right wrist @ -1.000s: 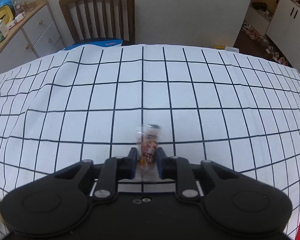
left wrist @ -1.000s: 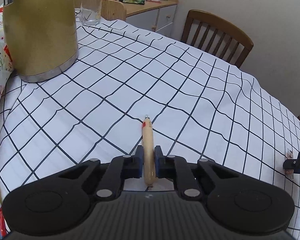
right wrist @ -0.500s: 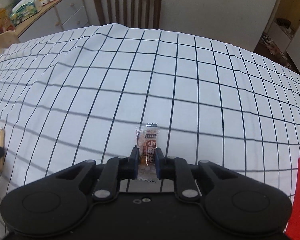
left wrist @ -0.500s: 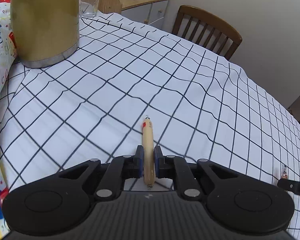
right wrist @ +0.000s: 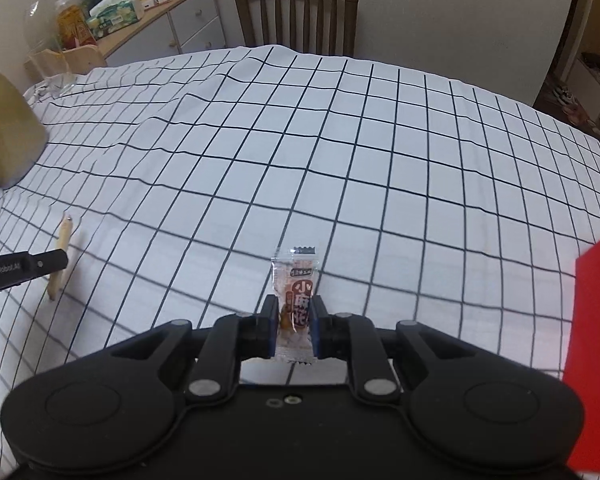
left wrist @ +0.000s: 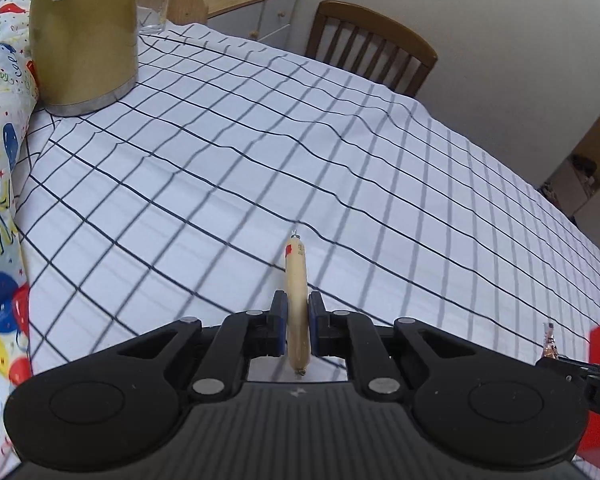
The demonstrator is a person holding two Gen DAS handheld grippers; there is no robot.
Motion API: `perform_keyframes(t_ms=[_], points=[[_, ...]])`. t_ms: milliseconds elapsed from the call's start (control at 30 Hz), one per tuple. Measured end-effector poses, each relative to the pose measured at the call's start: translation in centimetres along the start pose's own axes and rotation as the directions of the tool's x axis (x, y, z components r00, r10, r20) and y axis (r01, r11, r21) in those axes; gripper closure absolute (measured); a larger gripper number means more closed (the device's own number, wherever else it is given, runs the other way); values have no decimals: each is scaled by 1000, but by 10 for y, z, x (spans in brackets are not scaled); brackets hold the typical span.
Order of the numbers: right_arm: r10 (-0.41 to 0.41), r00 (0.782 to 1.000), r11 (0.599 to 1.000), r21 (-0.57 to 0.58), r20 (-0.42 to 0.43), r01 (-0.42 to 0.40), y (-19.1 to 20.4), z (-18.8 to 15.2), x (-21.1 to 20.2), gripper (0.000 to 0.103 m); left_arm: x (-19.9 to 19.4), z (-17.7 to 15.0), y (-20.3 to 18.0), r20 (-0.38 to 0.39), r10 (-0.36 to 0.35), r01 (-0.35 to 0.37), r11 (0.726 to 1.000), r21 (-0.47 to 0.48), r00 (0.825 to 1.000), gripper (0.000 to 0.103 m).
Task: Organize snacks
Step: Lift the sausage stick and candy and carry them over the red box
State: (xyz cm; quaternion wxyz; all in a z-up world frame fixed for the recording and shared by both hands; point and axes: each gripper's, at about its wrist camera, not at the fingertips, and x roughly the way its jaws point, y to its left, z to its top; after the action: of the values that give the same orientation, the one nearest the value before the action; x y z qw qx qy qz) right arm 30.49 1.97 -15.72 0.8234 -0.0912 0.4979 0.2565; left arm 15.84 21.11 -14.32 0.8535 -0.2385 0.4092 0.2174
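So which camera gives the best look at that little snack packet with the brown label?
The right wrist view: the snack packet sits centred, pinched in the right gripper, its label readable. The left wrist view catches it only as a tiny sliver at the right edge.

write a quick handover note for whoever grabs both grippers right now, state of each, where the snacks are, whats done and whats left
Left gripper: shut on the sausage stick, held off the checked tablecloth.
Right gripper: shut on the twist-snack packet, also held above the cloth.
Red box: at the right edge, only partly in view.
Done: both snacks picked up.
Left: set both down, probably in the red box, though its inside is not visible.
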Motion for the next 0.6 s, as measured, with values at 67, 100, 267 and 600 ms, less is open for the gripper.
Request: perform_keyframes(t_ms=[67,100,267,600], points=[[11,1000,1000,-5,4,-11,-4,-7,-13,89,-9,-6,-11,-3,-11,11,1000,9,1000,92],[19,1000,1000,-4,4,-19,-6,-10,-19,89,-15,-9,-16,0,-16,16,1000,16,1000,92],[29,999,999,-32,42,-27,-18,-29,-57,89,-42,-28,-44,2,-47,47,998,45,999,92],[33,996,999,-39,89,-29,-55,-64,-121,89,-85,-71,-116,-19,-133,134,978,158,991,92]])
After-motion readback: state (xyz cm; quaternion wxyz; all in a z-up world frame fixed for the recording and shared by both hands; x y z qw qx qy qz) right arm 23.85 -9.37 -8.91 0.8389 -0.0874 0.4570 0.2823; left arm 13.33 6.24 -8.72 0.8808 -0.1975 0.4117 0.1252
